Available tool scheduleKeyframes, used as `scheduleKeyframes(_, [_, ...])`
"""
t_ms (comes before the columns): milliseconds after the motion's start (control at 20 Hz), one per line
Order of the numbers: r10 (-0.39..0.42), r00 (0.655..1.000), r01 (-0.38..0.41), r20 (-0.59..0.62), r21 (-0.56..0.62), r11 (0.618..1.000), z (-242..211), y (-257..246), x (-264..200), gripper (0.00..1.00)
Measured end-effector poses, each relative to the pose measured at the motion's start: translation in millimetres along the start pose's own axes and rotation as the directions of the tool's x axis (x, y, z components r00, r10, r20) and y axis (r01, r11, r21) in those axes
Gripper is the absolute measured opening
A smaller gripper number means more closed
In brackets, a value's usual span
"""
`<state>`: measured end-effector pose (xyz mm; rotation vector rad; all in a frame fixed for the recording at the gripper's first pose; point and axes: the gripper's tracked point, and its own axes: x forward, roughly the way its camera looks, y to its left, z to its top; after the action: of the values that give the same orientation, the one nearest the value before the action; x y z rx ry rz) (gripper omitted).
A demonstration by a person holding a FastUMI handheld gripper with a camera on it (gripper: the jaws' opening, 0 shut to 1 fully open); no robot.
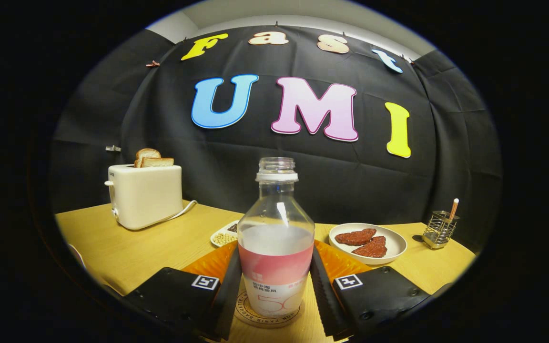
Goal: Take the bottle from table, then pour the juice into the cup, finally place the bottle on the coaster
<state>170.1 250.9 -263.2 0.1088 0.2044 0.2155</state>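
Between the gripper [274, 290] fingers, an uncapped bottle [275, 247] stands upright on a round coaster [255, 317], both pads close against its labelled sides. Beyond lie a plate of meat [367, 243] at right and a toaster [145, 195] far left.

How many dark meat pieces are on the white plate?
2: two dark brown meat pieces lie side by side on the round white plate, beyond the tool's right finger.
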Motion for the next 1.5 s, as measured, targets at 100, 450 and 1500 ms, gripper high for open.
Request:
scheduleKeyframes(100, [-0.002,1.000,0.002,0.000,0.005,1.000,-0.1,-1.2,-1.4,0.74])
scheduleKeyframes(450, [0.005,0.998,-0.003,-0.060,0.032,0.999,-14.4,-1.3,-6.9,0.82])
scheduleKeyframes(1500, [-0.046,0.994,0.050,-0.099,0.047,0.998,1.0,-36.9,-98.7,0.98])
